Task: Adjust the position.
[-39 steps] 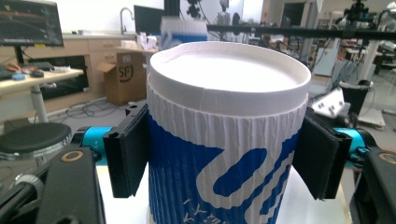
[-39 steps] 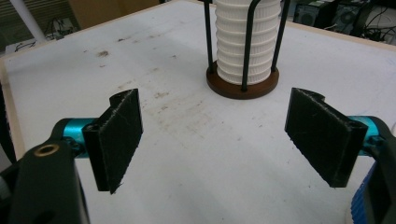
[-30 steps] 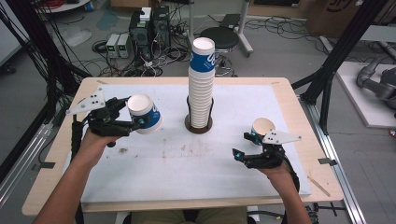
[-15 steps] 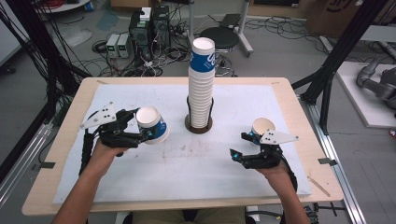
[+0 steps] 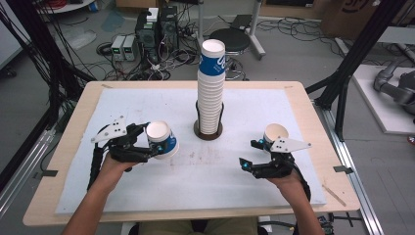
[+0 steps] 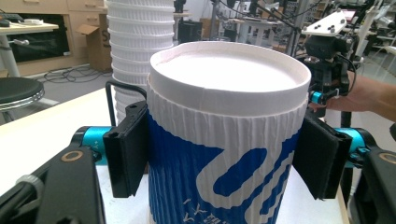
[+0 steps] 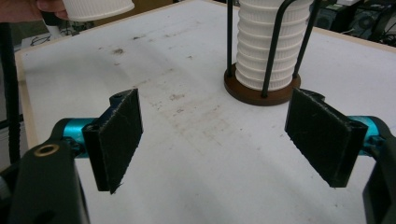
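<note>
A white and blue ribbed paper cup (image 5: 162, 139) is held upright just over the mat, with my left gripper (image 5: 155, 147) shut on its sides. In the left gripper view both pads (image 6: 128, 154) press the cup (image 6: 224, 140). A tall stack of the same cups (image 5: 211, 90) stands in a black wire holder with a round brown base (image 5: 208, 132) at the table's middle. My right gripper (image 5: 249, 154) hovers open on the right with nothing between its pads (image 7: 116, 135). A single cup (image 5: 275, 133) stands just behind it.
A white mat (image 5: 191, 181) covers most of the wooden table (image 5: 58, 161). The stack and its holder (image 7: 268, 46) rise ahead of the right gripper. The right gripper (image 6: 327, 51) shows beyond the held cup in the left gripper view. Cables and equipment lie on the floor behind.
My left gripper has carried the cup nearer the table's front edge and a little right, and lower. The right gripper has hardly moved.
</note>
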Demonstrator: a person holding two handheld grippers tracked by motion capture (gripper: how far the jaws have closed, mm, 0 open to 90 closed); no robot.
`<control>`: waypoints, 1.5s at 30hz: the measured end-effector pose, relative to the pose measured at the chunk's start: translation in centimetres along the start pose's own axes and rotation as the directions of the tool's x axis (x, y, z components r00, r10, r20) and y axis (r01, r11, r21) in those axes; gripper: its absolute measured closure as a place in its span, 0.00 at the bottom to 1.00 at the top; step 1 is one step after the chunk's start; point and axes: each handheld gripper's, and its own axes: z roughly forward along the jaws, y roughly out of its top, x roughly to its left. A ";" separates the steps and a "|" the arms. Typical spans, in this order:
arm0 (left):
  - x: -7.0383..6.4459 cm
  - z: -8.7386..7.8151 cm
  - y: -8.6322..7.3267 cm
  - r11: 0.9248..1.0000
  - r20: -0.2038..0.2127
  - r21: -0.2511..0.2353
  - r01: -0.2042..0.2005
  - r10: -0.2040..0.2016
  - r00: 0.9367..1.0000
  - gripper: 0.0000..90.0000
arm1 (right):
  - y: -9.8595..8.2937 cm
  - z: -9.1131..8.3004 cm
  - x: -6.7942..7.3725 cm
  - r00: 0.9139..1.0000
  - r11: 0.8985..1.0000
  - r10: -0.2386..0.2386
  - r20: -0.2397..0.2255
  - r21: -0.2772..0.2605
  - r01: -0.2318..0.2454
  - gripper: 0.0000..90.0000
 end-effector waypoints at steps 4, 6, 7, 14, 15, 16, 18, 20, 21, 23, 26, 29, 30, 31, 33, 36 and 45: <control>-0.1 0.2 -0.2 1.000 0.015 0.004 0.004 -0.004 1.000 0.31 | 0.1 0.3 0.2 1.000 1.000 -0.005 -0.013 -0.002 0.005 0.22; -0.3 0.5 -0.4 1.000 0.029 0.011 0.004 -0.004 1.000 0.31 | 0.1 0.4 0.3 1.000 1.000 -0.006 -0.025 0.000 0.005 0.22; -0.4 0.6 -0.5 1.000 0.036 0.018 -0.001 0.000 0.999 0.31 | 0.1 0.6 0.4 1.000 1.000 -0.009 -0.030 0.001 0.009 0.22; -1.2 1.5 -0.5 1.000 0.069 0.027 -0.016 0.014 0.997 0.31 | 0.5 0.8 1.2 0.996 0.999 -0.031 -0.080 -0.013 0.030 0.22; -1.3 1.6 -0.5 0.999 0.072 0.027 -0.019 0.017 0.997 0.31 | 0.6 0.9 1.3 0.995 0.999 -0.032 -0.090 -0.018 0.030 0.22; -1.4 1.7 -0.4 0.999 0.075 0.027 -0.021 0.019 0.997 0.31 | 0.7 1.0 1.4 0.995 0.999 -0.039 -0.096 -0.023 0.037 0.22; -1.5 1.9 -0.4 0.999 0.082 0.023 -0.023 0.021 0.996 0.31 | 0.9 1.1 1.7 0.993 0.999 -0.039 -0.115 -0.022 0.036 0.22; -1.7 2.1 -0.4 1.000 0.091 0.021 -0.023 0.021 0.996 0.31 | 1.2 1.4 1.9 0.990 0.999 -0.050 -0.128 -0.028 0.047 0.22; -1.7 2.2 -0.4 0.999 0.097 0.022 -0.024 0.022 0.995 0.31 | 1.4 1.7 2.1 0.989 0.998 -0.060 -0.138 -0.031 0.056 0.22; -1.8 2.5 -0.4 0.999 0.108 0.024 -0.024 0.021 0.994 0.31 | 1.6 2.0 2.3 0.986 0.998 -0.064 -0.155 -0.036 0.059 0.22; -2.1 2.9 -0.5 0.999 0.125 0.025 -0.027 0.024 0.992 0.31 | 2.1 2.7 2.6 0.980 0.997 -0.077 -0.181 -0.041 0.070 0.22; -2.2 3.2 -0.5 0.999 0.147 0.030 -0.029 0.024 0.989 0.31 | 2.3 3.5 2.9 0.974 0.996 -0.085 -0.208 -0.034 0.079 0.22; -2.3 3.3 -0.6 0.999 0.152 0.031 -0.029 0.024 0.988 0.31 | 2.4 3.7 3.0 0.972 0.996 -0.089 -0.220 -0.034 0.084 0.22; -2.4 3.4 -0.6 0.999 0.158 0.033 -0.030 0.024 0.987 0.31 | 2.4 3.9 3.0 0.969 0.996 -0.091 -0.229 -0.031 0.086 0.22; -2.5 3.7 -0.7 0.999 0.171 0.036 -0.029 0.022 0.985 0.31 | 2.5 4.4 3.2 0.965 0.996 -0.092 -0.245 -0.031 0.087 0.22; -2.7 4.1 -0.7 0.999 0.194 0.035 -0.025 0.018 0.981 0.31 | 2.6 4.9 3.3 0.958 0.996 -0.093 -0.271 -0.036 0.087 0.22; -3.2 5.7 -0.5 0.999 0.244 0.032 -0.022 0.014 0.970 0.31 | 2.8 6.2 4.0 0.943 0.994 -0.113 -0.313 -0.030 0.109 0.22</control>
